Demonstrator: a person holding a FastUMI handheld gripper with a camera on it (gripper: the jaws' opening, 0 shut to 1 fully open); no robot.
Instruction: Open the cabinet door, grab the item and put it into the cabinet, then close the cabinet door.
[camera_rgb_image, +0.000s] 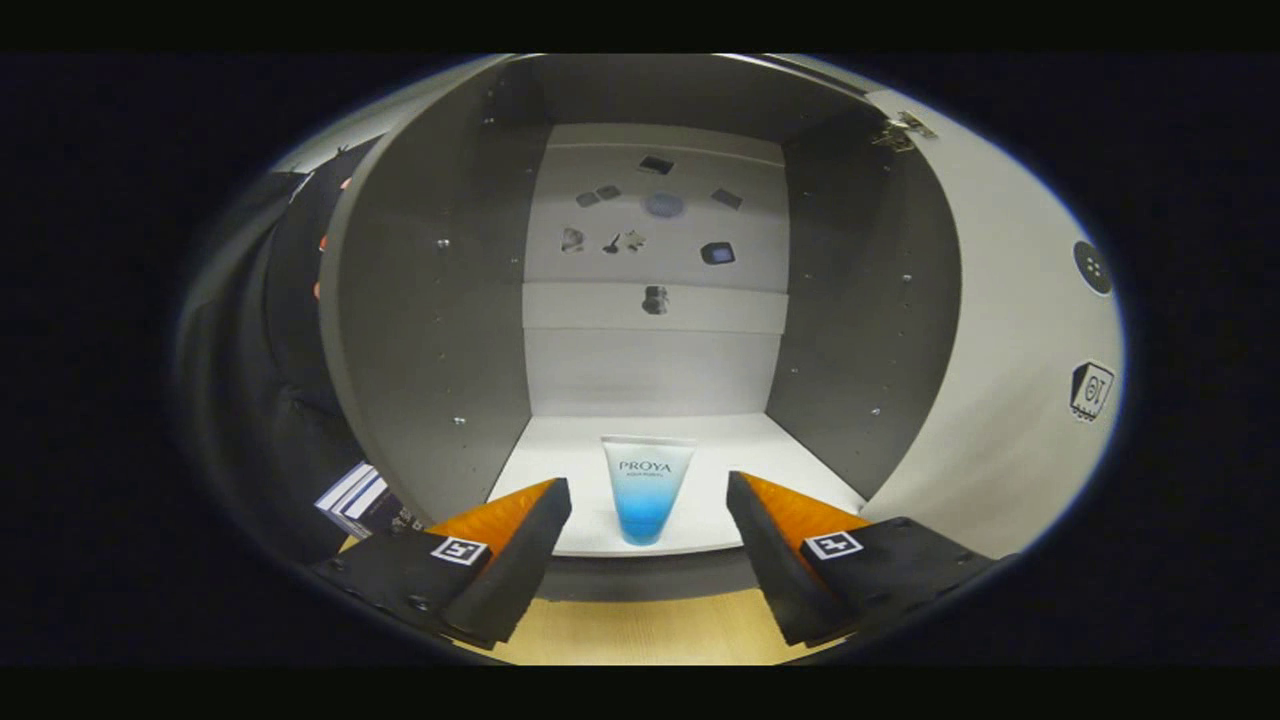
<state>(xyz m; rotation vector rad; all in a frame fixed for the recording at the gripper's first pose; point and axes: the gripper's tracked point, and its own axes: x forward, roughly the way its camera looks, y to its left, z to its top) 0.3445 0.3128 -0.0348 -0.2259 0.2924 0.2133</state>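
The cabinet (440, 330) is being seen with its door (1000, 330) swung open to the right. The gripper (648, 520) is being held wide open, nothing grasped. The tube (646, 490) is being kept upright near the cabinet floor's front edge, between the fingers, untouched.

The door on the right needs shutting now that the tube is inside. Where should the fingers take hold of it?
Judging by its pose, take the door by its free front edge, coming from the right. It stands swung wide, hinge at the cabinet. The open fingers flank the tube without touching.
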